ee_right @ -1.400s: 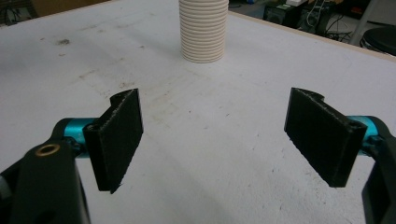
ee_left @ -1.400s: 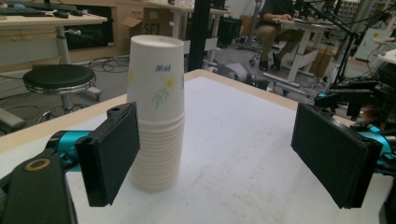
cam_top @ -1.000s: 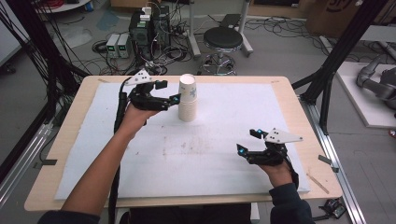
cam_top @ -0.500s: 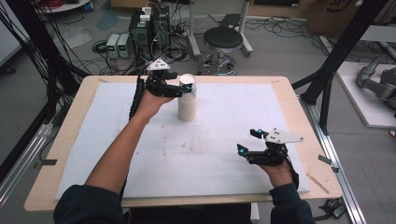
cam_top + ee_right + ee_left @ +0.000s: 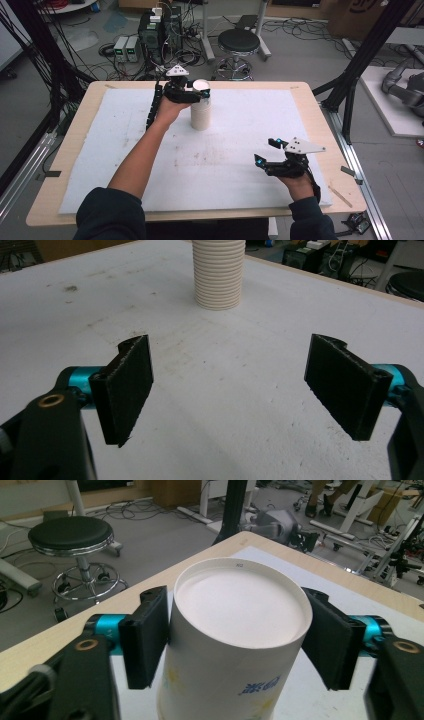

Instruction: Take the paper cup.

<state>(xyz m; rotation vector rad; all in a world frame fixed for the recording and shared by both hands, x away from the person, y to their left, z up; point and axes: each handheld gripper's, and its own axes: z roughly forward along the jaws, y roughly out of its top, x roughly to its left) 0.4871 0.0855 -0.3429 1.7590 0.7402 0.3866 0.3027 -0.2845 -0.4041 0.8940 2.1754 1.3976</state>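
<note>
An upturned white paper cup stack (image 5: pixel 235 645) with blue print is flanked closely at its top by the left gripper (image 5: pixel 239 645); contact cannot be confirmed. Beyond the stack, a black round stool (image 5: pixel 70 535) is seen.

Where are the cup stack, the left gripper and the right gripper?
cup stack (image 5: pixel 201 114), high view, side wall
left gripper (image 5: pixel 201 92), high view, between fingertips
right gripper (image 5: pixel 266 151), high view, between fingertips

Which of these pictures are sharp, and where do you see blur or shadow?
High view: even light, soft all over, faint shadow beside the stack of cups. Left gripper view: the top cup's base is sharp, and the left tongs blur toward the bottom corners. Right gripper view: the right tongs look crisp, the white mat shows grain, the far background softens.
</note>
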